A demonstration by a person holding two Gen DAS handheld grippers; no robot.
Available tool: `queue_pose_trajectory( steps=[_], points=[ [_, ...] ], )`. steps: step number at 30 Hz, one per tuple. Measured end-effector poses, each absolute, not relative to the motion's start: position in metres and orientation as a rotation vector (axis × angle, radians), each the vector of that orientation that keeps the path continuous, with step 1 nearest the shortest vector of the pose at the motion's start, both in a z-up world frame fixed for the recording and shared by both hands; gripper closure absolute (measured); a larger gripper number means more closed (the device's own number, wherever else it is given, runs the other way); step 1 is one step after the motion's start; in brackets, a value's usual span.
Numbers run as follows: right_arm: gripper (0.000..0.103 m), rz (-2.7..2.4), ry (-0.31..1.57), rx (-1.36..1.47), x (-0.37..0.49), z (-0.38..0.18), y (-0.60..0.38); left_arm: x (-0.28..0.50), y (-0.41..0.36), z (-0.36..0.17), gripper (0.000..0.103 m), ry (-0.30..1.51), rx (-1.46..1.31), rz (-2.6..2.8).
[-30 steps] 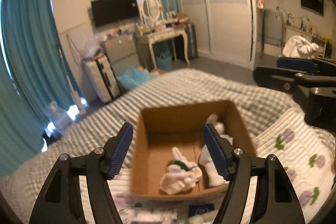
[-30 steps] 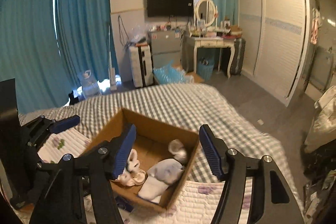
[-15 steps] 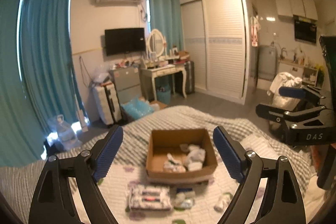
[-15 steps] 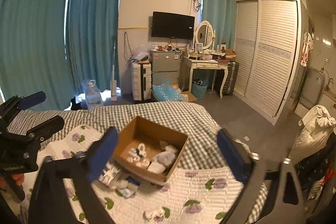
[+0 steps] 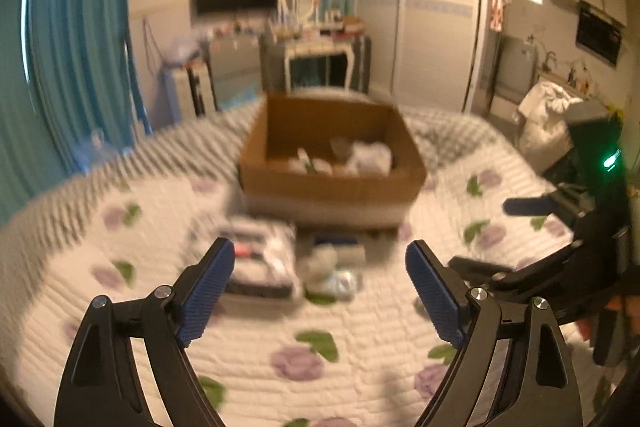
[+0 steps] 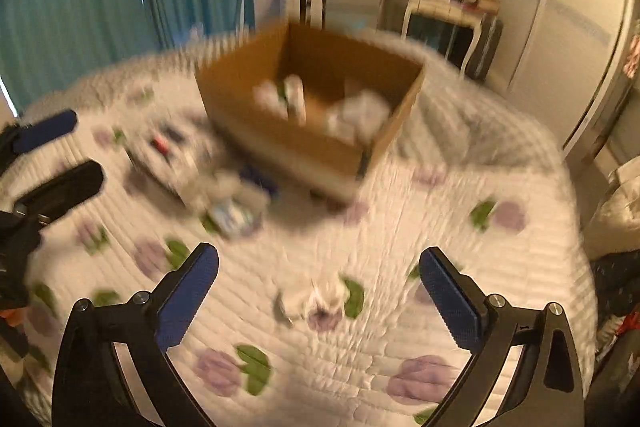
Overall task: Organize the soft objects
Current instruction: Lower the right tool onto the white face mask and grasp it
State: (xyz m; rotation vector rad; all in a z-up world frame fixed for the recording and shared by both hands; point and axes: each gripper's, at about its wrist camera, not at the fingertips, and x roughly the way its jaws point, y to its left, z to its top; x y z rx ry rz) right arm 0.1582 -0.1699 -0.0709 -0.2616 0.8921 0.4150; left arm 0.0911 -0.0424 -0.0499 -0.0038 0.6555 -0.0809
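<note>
We judge the job partly done: the cardboard box (image 5: pixel 332 163) on the quilt (image 6: pixel 400 307) already holds several pale soft items, while a small white bundle (image 6: pixel 308 301) lies loose between our right gripper's (image 6: pixel 319 285) spread, empty fingers; the left gripper (image 5: pixel 319 285) gapes empty too.

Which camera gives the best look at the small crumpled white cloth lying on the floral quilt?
The right wrist view: the small crumpled white cloth lies just ahead of the open right gripper on the floral quilt, though motion-blurred. The left wrist view does not clearly show it.
</note>
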Motion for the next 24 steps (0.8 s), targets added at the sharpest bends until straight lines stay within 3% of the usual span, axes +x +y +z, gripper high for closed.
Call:
queue_pose_trajectory(
  steps=[3,5,9,10,11,12,24],
  points=[
    [0.003,0.396,0.999,-0.307,0.178,-0.114,-0.172,0.096,-0.052,-0.08,0.014,0.735,0.013,-0.097],
    [0.011,0.424,1.074,-0.283,0.191,-0.133,-0.174,0.097,-0.057,-0.095,0.014,0.764,0.037,-0.107],
    [0.016,0.466,1.161,-0.299,0.201,-0.156,-0.167,0.099,-0.06,-0.115,0.015,0.819,0.052,-0.112],
    [0.026,0.471,1.187,-0.316,0.201,-0.162,-0.164,0.099,-0.06,-0.118,0.016,0.833,0.061,-0.109],
    [0.042,0.466,1.209,-0.332,0.201,-0.166,-0.163,0.1,-0.06,-0.12,0.017,0.842,0.068,-0.105],
    [0.045,0.47,1.22,-0.335,0.2,-0.169,-0.162,0.099,-0.06,-0.121,0.017,0.85,0.071,-0.104],
    [0.046,0.417,0.94,-0.187,0.196,-0.091,-0.183,0.127,-0.072,-0.105,0.017,0.835,-0.01,-0.141]
  ],
)
